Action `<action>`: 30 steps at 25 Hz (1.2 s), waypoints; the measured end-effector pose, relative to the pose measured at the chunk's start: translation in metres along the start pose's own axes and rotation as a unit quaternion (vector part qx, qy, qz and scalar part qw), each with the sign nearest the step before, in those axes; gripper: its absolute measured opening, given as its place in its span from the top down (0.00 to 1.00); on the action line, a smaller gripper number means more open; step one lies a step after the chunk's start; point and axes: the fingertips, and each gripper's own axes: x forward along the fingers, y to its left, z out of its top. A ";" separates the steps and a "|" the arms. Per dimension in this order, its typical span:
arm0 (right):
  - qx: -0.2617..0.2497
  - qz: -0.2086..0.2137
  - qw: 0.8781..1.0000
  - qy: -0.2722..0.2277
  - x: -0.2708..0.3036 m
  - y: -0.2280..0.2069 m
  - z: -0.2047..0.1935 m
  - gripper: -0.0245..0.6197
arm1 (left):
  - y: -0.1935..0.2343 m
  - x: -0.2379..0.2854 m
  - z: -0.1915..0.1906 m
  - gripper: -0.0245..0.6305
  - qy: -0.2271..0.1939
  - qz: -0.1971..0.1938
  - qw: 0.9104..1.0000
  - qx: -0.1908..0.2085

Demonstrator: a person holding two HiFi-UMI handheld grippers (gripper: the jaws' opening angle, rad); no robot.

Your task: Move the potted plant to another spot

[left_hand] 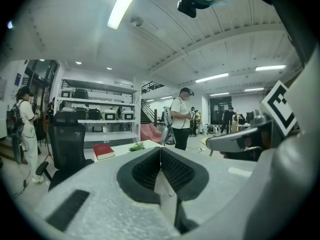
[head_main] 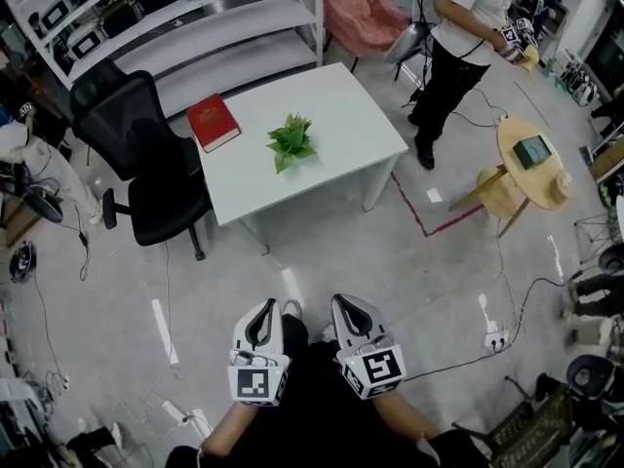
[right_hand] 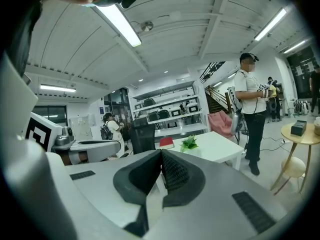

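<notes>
Left gripper [left_hand: 161, 150] and right gripper [right_hand: 161, 152] jaws are seen closed, empty, in their own views; overhead, the potted plant [head_main: 291, 142] is shown centred on the table [head_main: 346, 115].

The room is lit brightly and evenly by ceiling tube lights [left_hand: 127, 4], mirrored as white streaks on the glossy floor [head_main: 164, 331]. Both gripper views are bent strongly at the rims and ringed by dark corners; the left hand-held gripper [left_hand: 160, 150] is rendered grainy and soft up close.

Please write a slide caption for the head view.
Left claw and right claw, shut, face the white table with potted plant and red book.
</notes>
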 end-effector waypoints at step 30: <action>-0.018 -0.072 0.995 0.065 0.315 -0.140 0.074 0.95 | 0.167 0.314 0.032 0.94 0.024 -0.068 0.997 -0.024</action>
